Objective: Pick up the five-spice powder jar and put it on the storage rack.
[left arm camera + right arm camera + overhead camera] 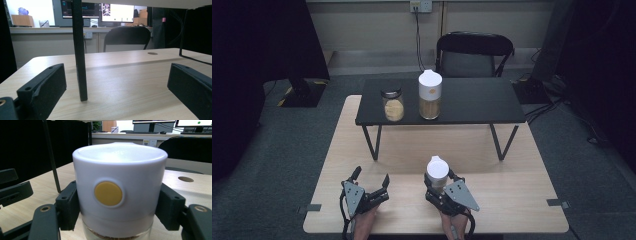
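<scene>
The right gripper [443, 181] is clamping a white-lidded jar [437, 172] near the front edge of the wooden table [512, 200], its two jaws pressing on opposite sides of the jar just at and below the lid. In the right gripper view the jar [120, 195] is sitting squarely between the jaws, upright, with a yellow round button [108, 193] on the lid facing the camera and a band of clear glass showing tan contents underneath. The left gripper [371, 182] is resting beside it on the table, to the left and apart from the jar, with its jaws standing spread wide and holding nothing (in the left gripper view, bare tabletop is lying between them). Ahead of the left gripper a black leg [80, 50] of the small black shelf [472, 102] is standing on the table. On that shelf a short dark-lidded jar [393, 104] and a tall white-lidded container [430, 95] are standing side by side, well apart from both grippers. A black folding chair [474, 55] is standing behind the table.
</scene>
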Demonstrator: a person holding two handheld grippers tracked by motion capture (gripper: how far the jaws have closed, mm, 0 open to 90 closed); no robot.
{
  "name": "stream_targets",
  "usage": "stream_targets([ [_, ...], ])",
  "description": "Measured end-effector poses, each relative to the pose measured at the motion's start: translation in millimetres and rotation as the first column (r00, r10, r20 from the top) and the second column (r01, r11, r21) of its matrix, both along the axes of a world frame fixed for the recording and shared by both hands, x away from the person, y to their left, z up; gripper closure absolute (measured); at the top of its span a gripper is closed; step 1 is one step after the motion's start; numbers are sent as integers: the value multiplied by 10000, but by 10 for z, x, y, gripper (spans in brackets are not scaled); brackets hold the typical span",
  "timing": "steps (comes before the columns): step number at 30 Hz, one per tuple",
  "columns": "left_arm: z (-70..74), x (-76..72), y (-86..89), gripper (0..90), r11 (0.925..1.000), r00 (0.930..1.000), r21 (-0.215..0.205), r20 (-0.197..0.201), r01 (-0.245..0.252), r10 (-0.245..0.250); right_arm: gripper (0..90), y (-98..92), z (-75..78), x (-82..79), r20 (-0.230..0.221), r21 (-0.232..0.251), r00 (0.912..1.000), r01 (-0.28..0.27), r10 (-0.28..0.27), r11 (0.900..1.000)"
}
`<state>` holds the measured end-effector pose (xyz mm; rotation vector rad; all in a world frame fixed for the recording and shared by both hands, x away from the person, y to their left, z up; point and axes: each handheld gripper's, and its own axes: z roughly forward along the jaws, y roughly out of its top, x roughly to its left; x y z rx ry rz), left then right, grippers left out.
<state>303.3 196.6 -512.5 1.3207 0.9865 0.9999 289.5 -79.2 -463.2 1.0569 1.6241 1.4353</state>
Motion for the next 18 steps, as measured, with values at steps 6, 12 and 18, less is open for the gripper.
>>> stream_targets([
  [6,0,0,0,14,10000,10000,2,2,1,-1,301,-10,43,10,-211,116,9998,49,-46,9999],
  [12,0,0,0,14,10000,10000,3,0,2,-2,301,-10,106,26,-102,-23,9999,49,-50,10000],
  [18,0,0,0,14,10000,10000,3,2,2,-2,301,-3,180,64,-40,-125,10000,-84,84,9999],
])
